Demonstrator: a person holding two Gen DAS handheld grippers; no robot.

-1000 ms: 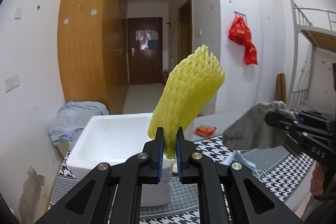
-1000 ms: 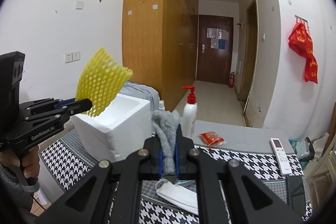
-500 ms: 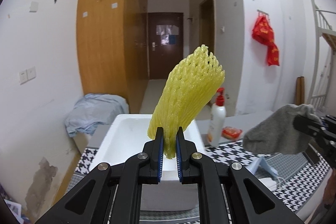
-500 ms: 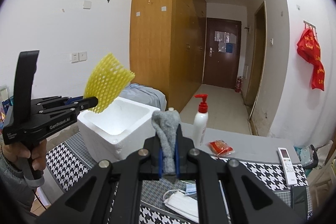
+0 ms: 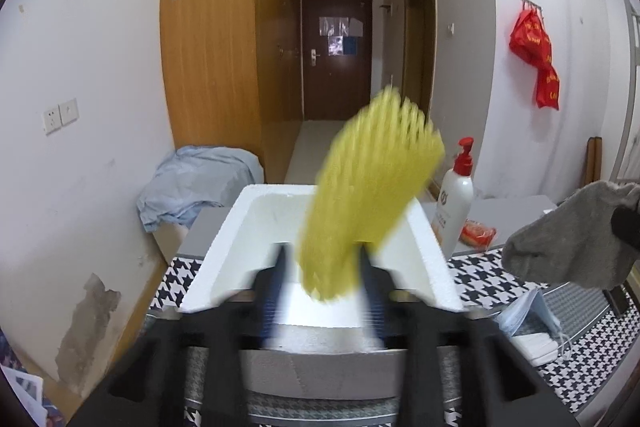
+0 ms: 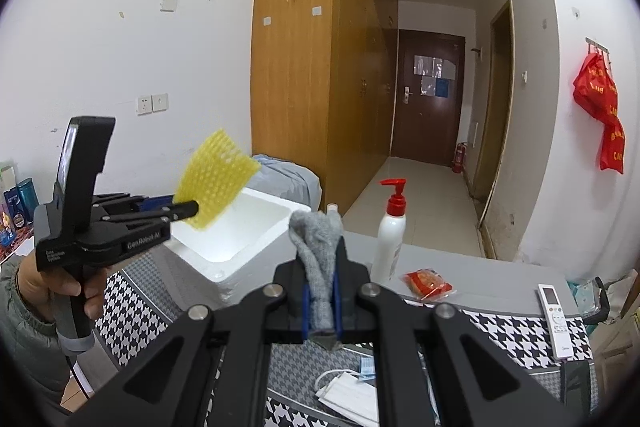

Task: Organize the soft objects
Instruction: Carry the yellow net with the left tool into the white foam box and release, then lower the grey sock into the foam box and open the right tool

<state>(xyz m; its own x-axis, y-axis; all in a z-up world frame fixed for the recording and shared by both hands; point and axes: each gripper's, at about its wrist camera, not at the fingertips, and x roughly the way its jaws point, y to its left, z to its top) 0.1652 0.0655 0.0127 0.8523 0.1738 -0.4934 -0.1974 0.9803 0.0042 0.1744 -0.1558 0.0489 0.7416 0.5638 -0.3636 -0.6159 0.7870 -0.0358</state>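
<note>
A yellow foam net sleeve stands blurred between the jaws of my left gripper, which are opening; a gap shows beside the net and the pads no longer press it. It hangs over the white foam box. From the right wrist view the net sits at the tip of the left gripper, above the box. My right gripper is shut on a grey sock, which also hangs at the right edge of the left wrist view.
A pump bottle, a red packet and a remote lie on the table behind the houndstooth cloth. Face masks lie near my right gripper. A blue cloth heap sits left of the box.
The left jaws have spread apart and let go of the yellow net, which now blurs and sinks toward the box. The left gripper moved closer over the box. The right grip is unchanged.
</note>
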